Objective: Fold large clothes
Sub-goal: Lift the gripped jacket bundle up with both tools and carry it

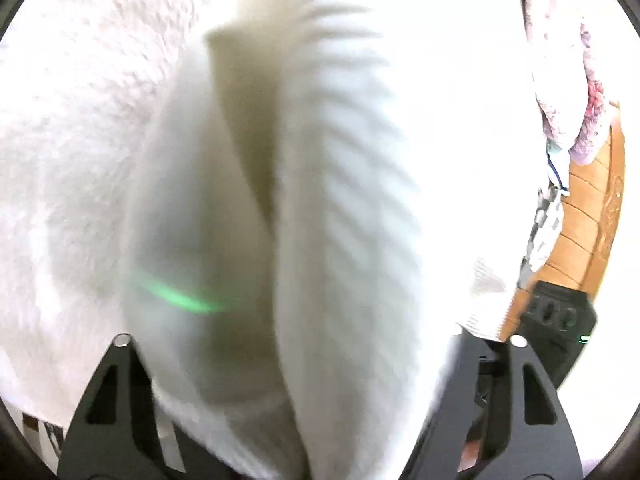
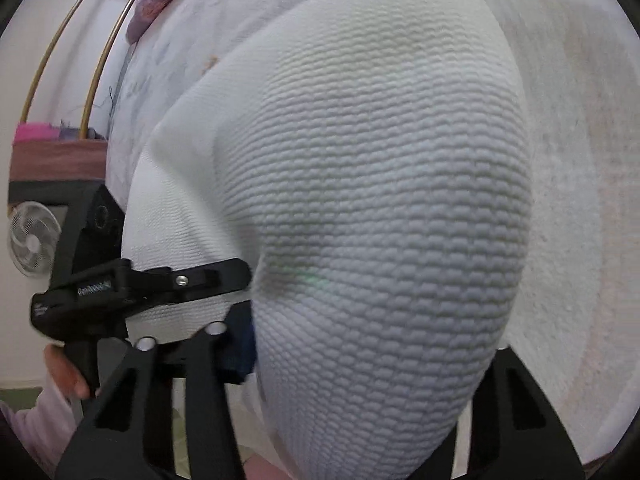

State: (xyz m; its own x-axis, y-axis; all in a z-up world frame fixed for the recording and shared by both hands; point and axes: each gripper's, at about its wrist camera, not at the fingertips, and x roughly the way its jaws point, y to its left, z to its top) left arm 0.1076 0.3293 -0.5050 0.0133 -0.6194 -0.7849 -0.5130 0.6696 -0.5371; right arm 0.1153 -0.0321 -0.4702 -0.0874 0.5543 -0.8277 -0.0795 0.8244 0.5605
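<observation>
The white ribbed knit garment fills the middle of the left wrist view, bunched into a fold between the left gripper fingers, which stand partly closed against it. In the right wrist view the same textured cloth bulges between the right gripper fingers, partly closed on it. The left gripper's black finger clamps the cloth edge at lower left. Beneath lies a white fluffy bedcover.

White fuzzy bed cover spreads beneath the scene. Floral pink-and-purple bedding lies at the upper right in the left wrist view, beside a tan quilted headboard. In the right wrist view, a white fan stands at left below two curved gold hoops.
</observation>
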